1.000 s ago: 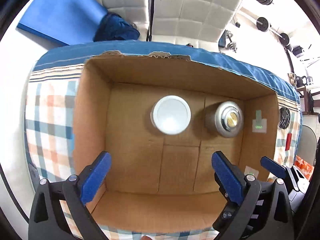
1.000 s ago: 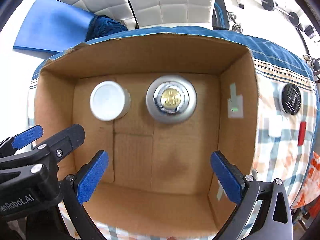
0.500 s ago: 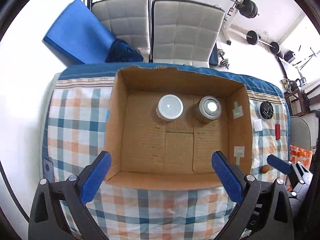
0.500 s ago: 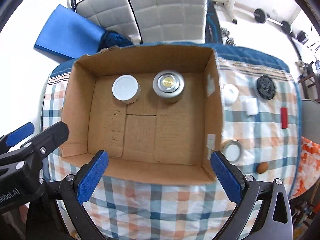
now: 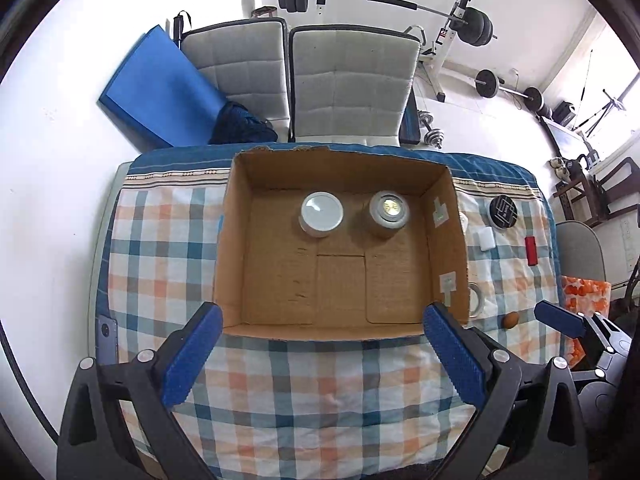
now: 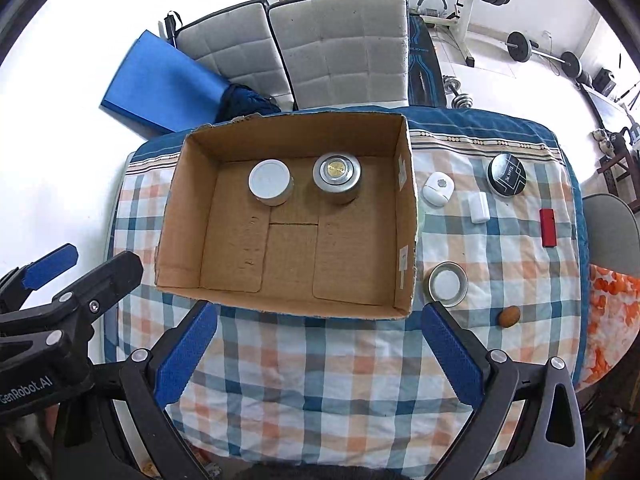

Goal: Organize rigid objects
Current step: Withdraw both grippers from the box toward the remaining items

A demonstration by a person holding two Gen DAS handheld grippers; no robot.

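- My left claw (image 5: pixel 322 354) is spread wide and holds nothing; it hangs over the checked cloth (image 5: pixel 320 392) on the near side of the cardboard box (image 5: pixel 236 240).
- My right claw (image 6: pixel 320 354) is just as wide and just as empty, above the same cloth, with the box's near wall ahead of it.
- From the right claw, the left claw's black frame shows at the far left, outside the box and apart from it.
- Ahead of both claws, deep in the box against its far wall, stand a white-lidded jar (image 6: pixel 270 182) and a metal tin with a brass centre (image 6: pixel 337 173), side by side and close together, whether touching I cannot tell.
- Nothing lies between my claws and those two but the box's near wall.
- Right of the right claw's line, outside the box on the cloth: a white rounded case (image 6: pixel 439 189) just beside the box wall, a small white block (image 6: pixel 479 207), a black round lid (image 6: pixel 506 175) and a red bar (image 6: pixel 547 227) further right.
- Nearer the right claw's right finger lie a shallow metal tin (image 6: pixel 447 284) with a white inside, and a small brown oval (image 6: pixel 509 315) a little beyond it.
- Past the table's far edge stand two grey padded seats (image 5: pixel 344 80) and a blue mat (image 5: pixel 160 88).
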